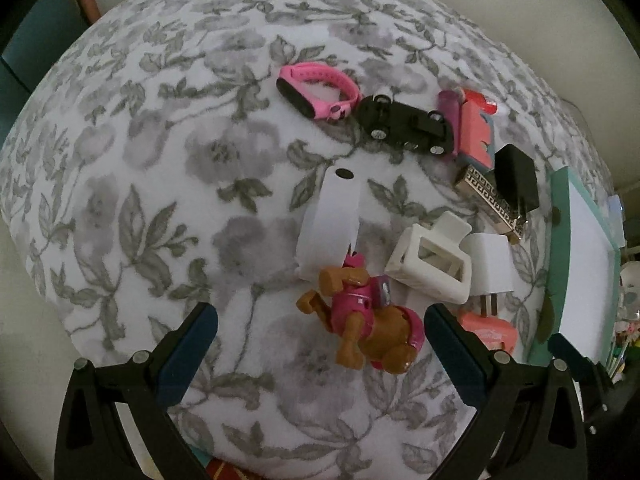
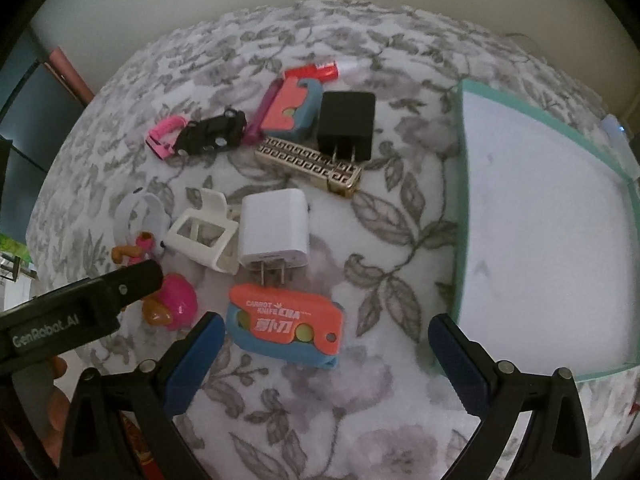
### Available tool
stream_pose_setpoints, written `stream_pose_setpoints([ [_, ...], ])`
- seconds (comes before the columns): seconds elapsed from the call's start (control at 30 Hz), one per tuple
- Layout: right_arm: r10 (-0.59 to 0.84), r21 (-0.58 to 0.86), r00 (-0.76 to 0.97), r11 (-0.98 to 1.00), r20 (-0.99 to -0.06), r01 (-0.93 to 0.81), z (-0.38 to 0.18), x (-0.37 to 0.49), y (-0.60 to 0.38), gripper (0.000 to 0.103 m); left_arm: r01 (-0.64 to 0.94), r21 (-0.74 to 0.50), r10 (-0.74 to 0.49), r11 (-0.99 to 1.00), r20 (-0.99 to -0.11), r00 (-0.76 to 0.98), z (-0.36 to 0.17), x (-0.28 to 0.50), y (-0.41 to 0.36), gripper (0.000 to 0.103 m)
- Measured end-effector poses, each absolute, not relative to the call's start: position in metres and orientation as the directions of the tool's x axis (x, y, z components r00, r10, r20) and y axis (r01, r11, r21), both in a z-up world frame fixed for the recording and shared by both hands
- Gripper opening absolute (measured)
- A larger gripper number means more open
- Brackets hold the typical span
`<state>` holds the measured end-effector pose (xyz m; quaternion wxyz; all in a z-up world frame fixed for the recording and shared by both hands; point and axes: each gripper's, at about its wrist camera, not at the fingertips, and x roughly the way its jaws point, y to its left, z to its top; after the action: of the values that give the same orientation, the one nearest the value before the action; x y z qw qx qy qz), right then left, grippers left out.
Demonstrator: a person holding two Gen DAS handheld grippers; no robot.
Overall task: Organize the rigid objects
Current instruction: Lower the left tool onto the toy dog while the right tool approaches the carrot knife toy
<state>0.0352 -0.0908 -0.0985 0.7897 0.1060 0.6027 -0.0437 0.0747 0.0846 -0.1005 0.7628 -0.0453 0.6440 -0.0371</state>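
Left to right: the left gripper [image 1: 320,354] hangs open and empty over the floral cloth [image 1: 140,184], its jaws spread wide. The brown-and-pink toy dog [image 1: 362,320] lies on its side just ahead, nearer the right-hand finger than the left. Beyond it sit a white band [image 1: 328,220] and a white clip [image 1: 430,264].

The right gripper [image 2: 326,354] is likewise open, holding nothing. The orange carrot knife [image 2: 286,328] lies just ahead between its fingers, the white charger [image 2: 276,234] touching the knife's far edge with its prongs. The teal tray [image 2: 460,200] lies beside the right finger, apparently empty.

Risks, as I judge them: the dog sits off-centre, so closing may nudge it away rather than catch it. The knife is flat and lies close against the soft cloth, so the fingers could snag fabric or slide over it, and lifting it may drag the charger along.
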Motion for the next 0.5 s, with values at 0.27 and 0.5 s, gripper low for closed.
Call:
stream_pose_setpoints([
  [0.27, 0.060, 0.106, 0.239, 0.977, -0.969, 0.184, -0.118, 0.044, -0.078, 0.103, -0.001, -0.164, -0.162, 0.987, -0.978, 0.133, -0.120, 0.083, 0.078, 0.091],
  [0.5, 0.015, 0.056, 0.228, 0.984, -0.973, 0.171, -0.133, 0.050, -0.064, 0.101, 0.001, -0.208, -0.207, 0.978, -0.974, 0.087, -0.137, 0.087, 0.066, 0.077],
])
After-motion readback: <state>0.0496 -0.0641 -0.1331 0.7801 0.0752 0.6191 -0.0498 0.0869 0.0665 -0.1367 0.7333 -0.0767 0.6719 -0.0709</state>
